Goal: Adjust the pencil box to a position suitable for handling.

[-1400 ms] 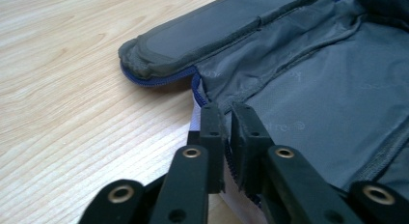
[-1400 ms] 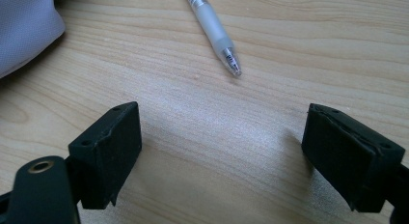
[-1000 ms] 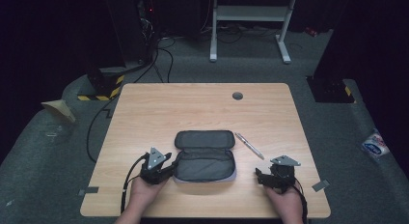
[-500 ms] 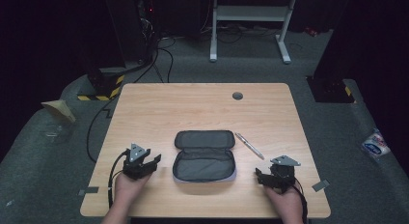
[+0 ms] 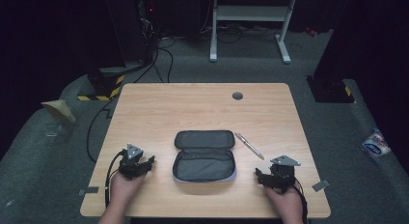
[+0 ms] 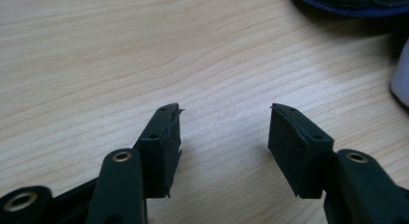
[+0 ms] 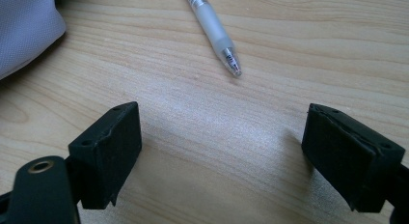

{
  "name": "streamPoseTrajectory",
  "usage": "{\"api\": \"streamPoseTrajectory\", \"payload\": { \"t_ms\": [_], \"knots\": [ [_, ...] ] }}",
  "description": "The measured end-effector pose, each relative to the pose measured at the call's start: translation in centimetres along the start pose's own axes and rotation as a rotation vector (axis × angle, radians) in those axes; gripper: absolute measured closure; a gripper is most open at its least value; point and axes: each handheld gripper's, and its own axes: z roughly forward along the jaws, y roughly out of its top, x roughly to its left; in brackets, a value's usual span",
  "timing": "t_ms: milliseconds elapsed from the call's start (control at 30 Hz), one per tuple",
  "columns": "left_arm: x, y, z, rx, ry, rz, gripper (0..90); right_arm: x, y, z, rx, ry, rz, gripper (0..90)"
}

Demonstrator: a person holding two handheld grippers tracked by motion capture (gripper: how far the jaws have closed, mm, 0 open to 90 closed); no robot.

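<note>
Now the open dark grey zippered fabric pencil case [image 5: 204,156] lies mid-table between both empty, wide-jawed tools, left gripper [image 5: 143,164] freshly opening, so right gripper [image 5: 263,178] should approach the slim translucent pen [image 5: 249,146] squarely.

Pen [image 7: 212,28] and pouch [image 7: 24,26] cut off by frame edge.
</note>
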Motion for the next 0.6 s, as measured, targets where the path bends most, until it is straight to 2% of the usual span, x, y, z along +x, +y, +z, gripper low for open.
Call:
{"api": "streamPoseTrajectory", "payload": {
  "t_ms": [100, 200, 267, 600],
  "knots": [
    [0.1, 0.0, 0.1, 0.0, -0.005, -0.001, 43.4, 0.0, 0.0, 0.0, 0.0, 0.0, 0.0, 13.7],
    [0.2, -0.2, 0.2, -0.012, -0.025, -0.028, 40.8, 0.0, 0.0, 0.0, 0.0, 0.003, -0.002, 16.1],
    [0.1, -0.2, 0.3, -0.015, -0.028, -0.021, 36.4, -0.1, 0.0, -0.2, -0.012, 0.009, -0.007, 25.5],
    [0.0, -0.3, 0.3, -0.017, -0.025, -0.022, 34.8, -0.4, 1.4, -0.1, -0.044, 0.017, -0.001, 31.9]
  ]
}}
